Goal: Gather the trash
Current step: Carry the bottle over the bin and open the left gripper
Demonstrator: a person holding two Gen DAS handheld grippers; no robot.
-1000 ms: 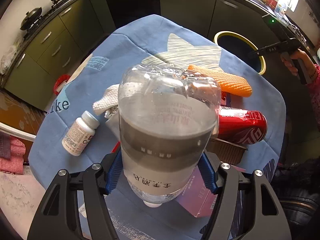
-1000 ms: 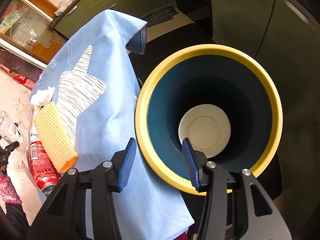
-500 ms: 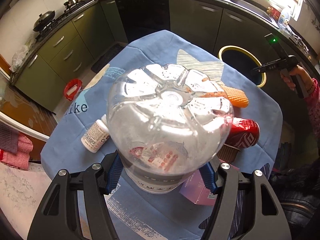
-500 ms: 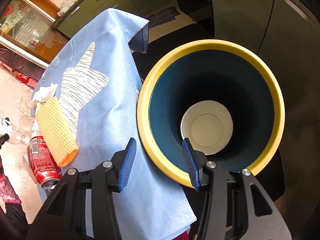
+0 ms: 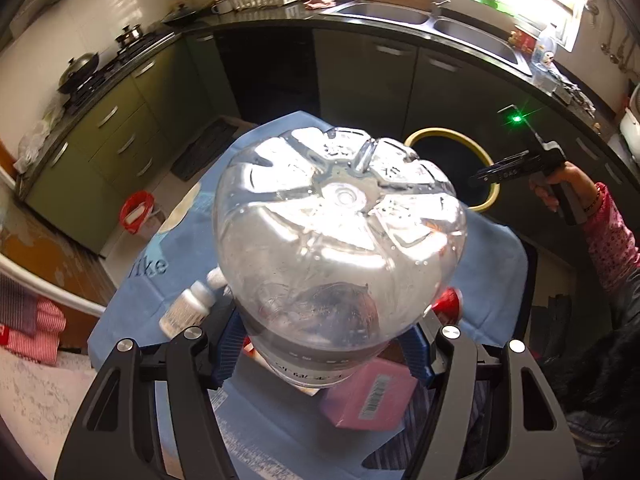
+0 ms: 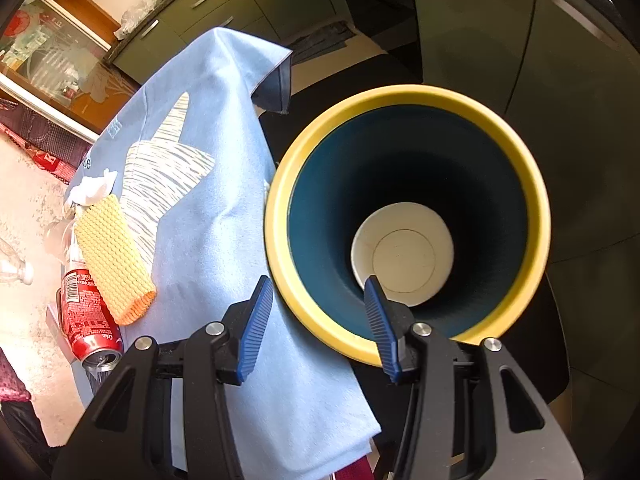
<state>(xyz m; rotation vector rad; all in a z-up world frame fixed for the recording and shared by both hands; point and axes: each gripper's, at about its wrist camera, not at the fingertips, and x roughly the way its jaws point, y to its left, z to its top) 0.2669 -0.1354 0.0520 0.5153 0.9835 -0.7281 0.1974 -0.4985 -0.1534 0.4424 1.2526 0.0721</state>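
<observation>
My left gripper [image 5: 322, 354] is clamped on a clear plastic bottle [image 5: 340, 248], its blue pads pressed against the sides near the label band. The bottle points base-first toward the camera, so its ribbed bottom fills the middle of the left wrist view. It hangs in the air above the bench [image 5: 492, 280], which is draped in a light blue cloth [image 6: 224, 208].

Under the bottle, on the cloth, I see a small white pill bottle [image 5: 186, 310] lying to the left, a pink box [image 5: 368, 400] with a barcode just below the bottle's neck, and the end of a red can [image 5: 450, 300] peeking out at the right.

Beyond the bench's far right corner stands a bin [image 6: 406, 224] with a yellow rim and dark blue inside. In the right wrist view I look straight down into it: a white paper cup [image 6: 402, 254] sits at the bottom.

My right gripper [image 6: 316, 320] hangs over the bin's near rim with its jaws apart and nothing between them; the left pad is over the cloth's edge, the right pad over the bin's mouth. In the left wrist view I can see a hand [image 5: 560, 188] in a pink patterned sleeve holding that gripper beside the bin.

Also on the cloth in the right wrist view: an orange foam net sleeve [image 6: 114, 256] touching the red can, and crumpled white tissue [image 6: 94, 188] just past it
</observation>
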